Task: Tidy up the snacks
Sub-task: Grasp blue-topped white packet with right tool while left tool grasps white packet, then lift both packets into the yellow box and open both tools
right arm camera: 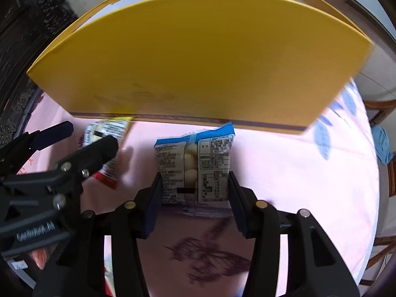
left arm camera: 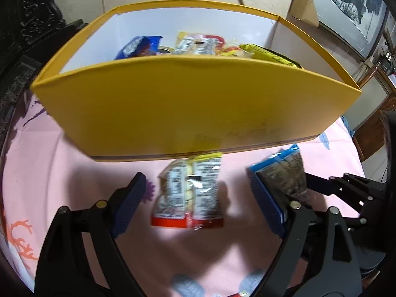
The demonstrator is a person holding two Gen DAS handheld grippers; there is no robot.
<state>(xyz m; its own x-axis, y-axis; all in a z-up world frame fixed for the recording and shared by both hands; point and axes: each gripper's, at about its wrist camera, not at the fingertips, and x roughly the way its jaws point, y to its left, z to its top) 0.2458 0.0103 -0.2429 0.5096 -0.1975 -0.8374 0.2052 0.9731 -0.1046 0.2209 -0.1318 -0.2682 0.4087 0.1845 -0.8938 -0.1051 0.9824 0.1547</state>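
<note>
A tall yellow box [left arm camera: 185, 111] with a white inside stands on the pink tablecloth and holds several snack packets [left arm camera: 198, 44]. In front of it lies a red-ended snack packet [left arm camera: 190, 193], label side up. My left gripper [left arm camera: 198, 180] is open around it, both blue pads clear of its sides. To the right lies a blue-topped snack packet [right arm camera: 195, 165] close to the box wall [right arm camera: 198, 61]. My right gripper [right arm camera: 194, 185] has its pads against both long sides of that packet. The left gripper [right arm camera: 84, 136] also shows in the right wrist view, over the red-ended packet [right arm camera: 106, 133].
The pink tablecloth [right arm camera: 284, 173] carries blue leaf prints and a dark butterfly print. Dark carved furniture [left arm camera: 27, 24] rises at the left. A framed picture [left arm camera: 351, 7] and a cardboard piece lean at the far right. Wooden chair parts [right arm camera: 381, 113] stand past the table's right edge.
</note>
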